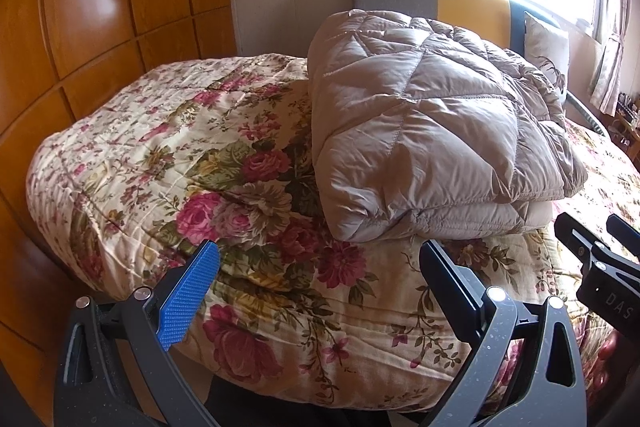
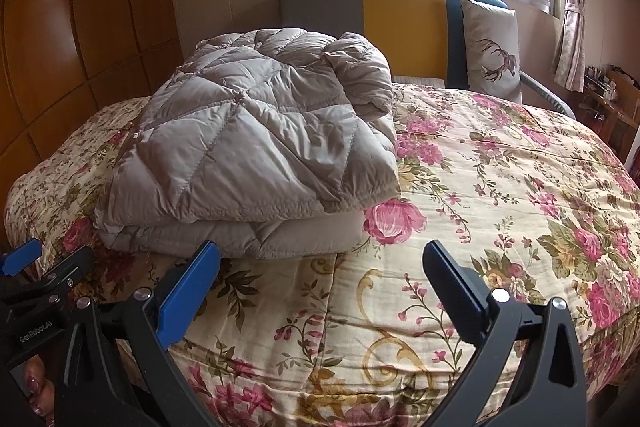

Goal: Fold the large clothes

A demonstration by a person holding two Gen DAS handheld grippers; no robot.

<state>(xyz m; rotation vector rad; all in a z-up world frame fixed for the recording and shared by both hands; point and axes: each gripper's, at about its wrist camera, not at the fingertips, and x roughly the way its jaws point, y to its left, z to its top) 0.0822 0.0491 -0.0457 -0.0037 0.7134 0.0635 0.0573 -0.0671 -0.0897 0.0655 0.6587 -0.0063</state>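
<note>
A: Logging position of the garment. The quilted grey coat [image 1: 432,131] is lying folded in a thick bundle on the floral bedspread [image 1: 160,155], its near folded edge running crosswise just ahead of both tools.

B: Which way is it sitting from each gripper?

A: From the left gripper [image 1: 318,291] it is lying ahead and to the right; from the right gripper [image 2: 320,287] it is lying ahead and to the left. So the bundle is sitting roughly between the two, a little toward the left one.

B: Long axis?

A: It is running away from us, toward the headboard [image 2: 400,23] and the pillow [image 2: 490,47]. The short folded edge is facing us.

B: Gripper states?

A: Both are standing spread wide, jaws released, holding nothing. Neither is touching the coat; the bedspread is showing in the gap between each pair of fingers.

B: Which one is nearer?

A: I am judging the two about level. In the right wrist view the blue finger is appearing just short of the near edge, but contact cannot be confirmed.

B: Progress?

A: The coat is looking already folded in layers, so I am reading the fold as close to finished. Any coming move is turning on that near crosswise edge, reachable from both sides.
</note>
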